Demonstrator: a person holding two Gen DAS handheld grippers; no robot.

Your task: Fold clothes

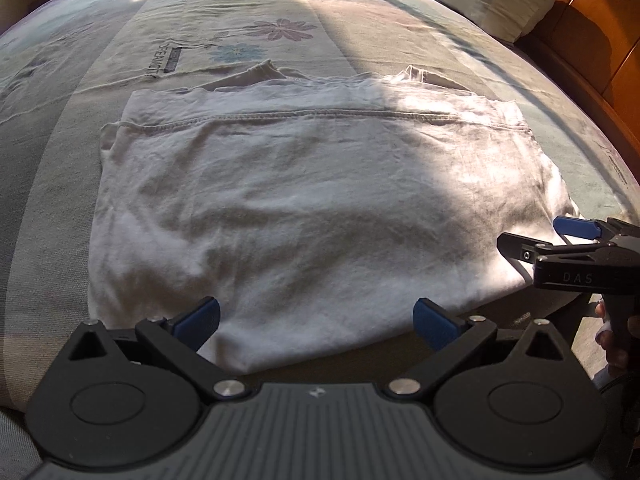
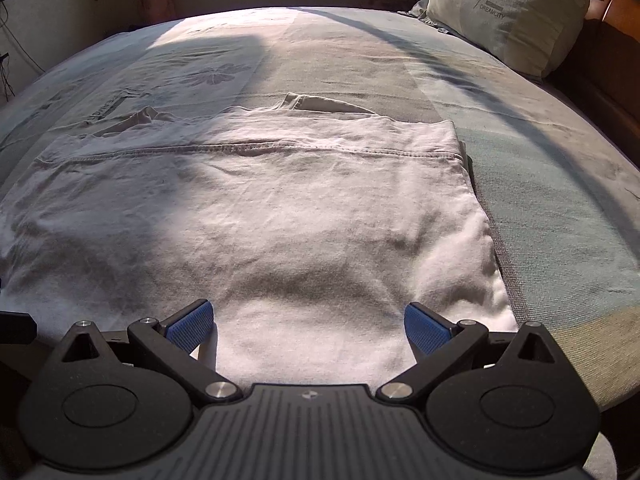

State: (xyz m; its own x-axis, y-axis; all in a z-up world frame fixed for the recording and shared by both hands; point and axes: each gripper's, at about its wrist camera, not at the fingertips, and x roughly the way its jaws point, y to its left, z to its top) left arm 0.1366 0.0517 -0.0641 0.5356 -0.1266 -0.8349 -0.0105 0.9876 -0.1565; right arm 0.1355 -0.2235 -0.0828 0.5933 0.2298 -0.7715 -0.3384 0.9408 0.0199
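A bed with a pale floral printed sheet [image 1: 248,40] fills both views. At bottom centre, the left gripper [image 1: 316,322] and right gripper [image 2: 308,322] gape wide, empty, over the near fold of a white, soft cotton T-shirt [image 1: 320,200]; light and limp, it is best pinched at the near corners. A grey pillow [image 2: 516,12] lies upper right.

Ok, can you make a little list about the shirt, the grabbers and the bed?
garment: white cotton shirt, folded once, lying flat
surface: grey-green patterned bedsheet
left gripper: fingers open, at the shirt's near edge
right gripper: fingers open, over the shirt's near right corner
background: pale printed pillow at the far right
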